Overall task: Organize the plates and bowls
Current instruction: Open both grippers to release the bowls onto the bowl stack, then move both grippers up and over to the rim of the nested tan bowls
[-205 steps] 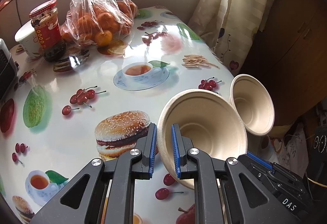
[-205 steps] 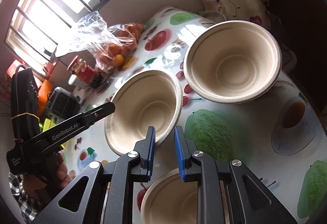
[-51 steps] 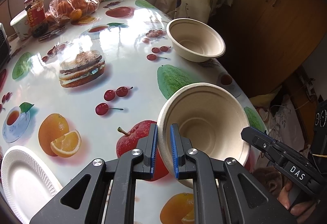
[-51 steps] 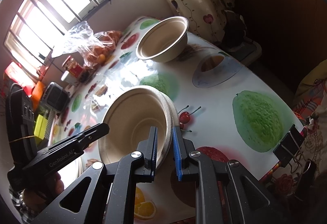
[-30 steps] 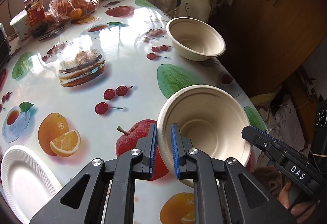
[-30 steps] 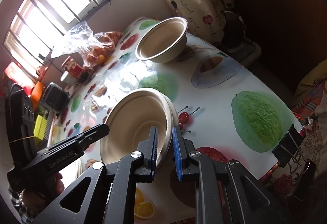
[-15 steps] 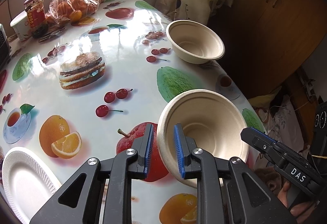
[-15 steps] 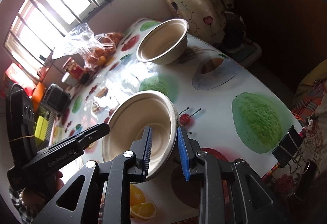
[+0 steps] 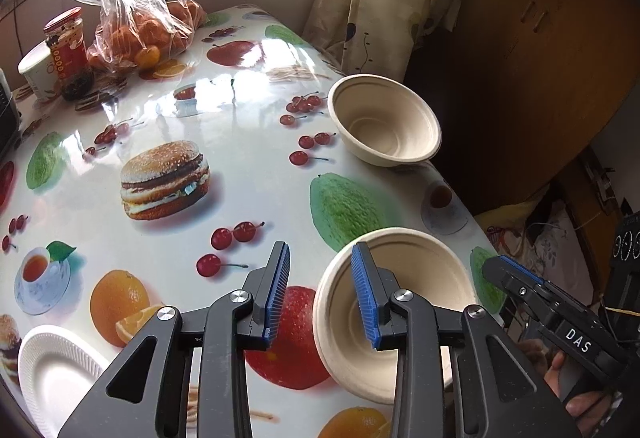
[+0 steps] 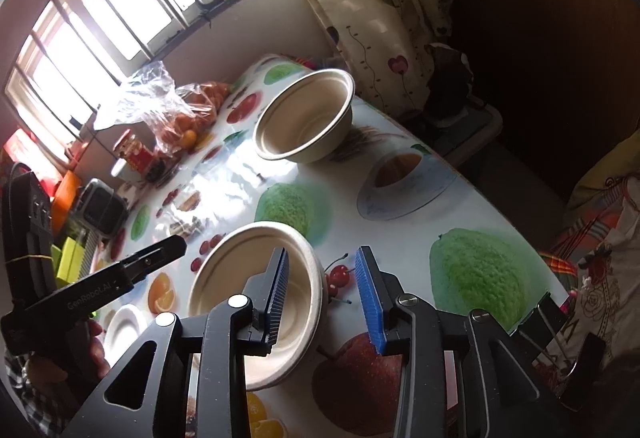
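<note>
Ahead of my left gripper [image 9: 320,292] the table [image 9: 248,174] runs open up to a bag of oranges [image 9: 140,26] and a red-lidded jar [image 9: 68,50] at the far left. A second bowl [image 9: 386,126] sits far ahead to the right, near the edge. Both sets of jaws have just been opening: the nested bowls [image 9: 400,302] rest on the table, their rim loose between the spread pads of each. My right gripper [image 10: 324,298] faces the table's near edge. A white plate [image 9: 56,366] lies low to my left.

Left tongs [image 9: 320,294] and right tongs [image 10: 324,298] angled downward, jaws just opening, gripping nothing
</note>
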